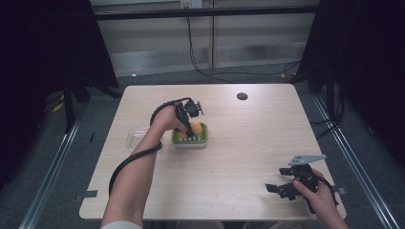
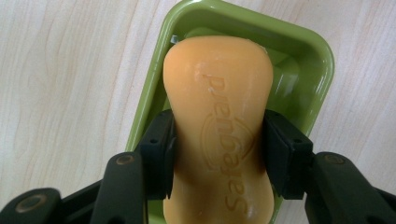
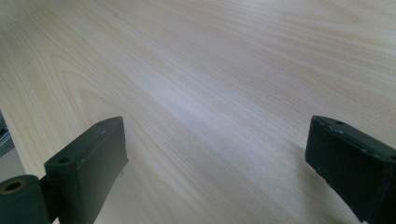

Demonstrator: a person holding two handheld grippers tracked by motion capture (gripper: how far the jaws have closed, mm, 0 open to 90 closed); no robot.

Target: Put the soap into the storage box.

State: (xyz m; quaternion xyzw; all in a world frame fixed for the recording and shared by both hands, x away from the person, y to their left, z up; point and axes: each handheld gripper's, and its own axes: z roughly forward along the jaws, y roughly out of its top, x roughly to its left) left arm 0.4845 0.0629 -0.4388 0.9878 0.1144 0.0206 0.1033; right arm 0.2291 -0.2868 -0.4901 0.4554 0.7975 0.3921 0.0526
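Both tongs stood apart in role: the left tongs (image 2: 217, 154) clamped the orange soap (image 2: 217, 121) over the green dish (image 2: 308, 60), likely needing a gentle release, while the right tongs (image 3: 219, 172) rested open above the bench (image 3: 210, 70).

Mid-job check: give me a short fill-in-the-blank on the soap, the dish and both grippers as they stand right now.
1. The left gripper is shut on the ____ soap bar.
2. Under the soap sits a soap dish whose colour is ____.
3. The right gripper has its jaws ____, with nothing between them.
4. Left of the dish in the high view lies a ____ plastic lid.

Missing words: orange; green; open; clear
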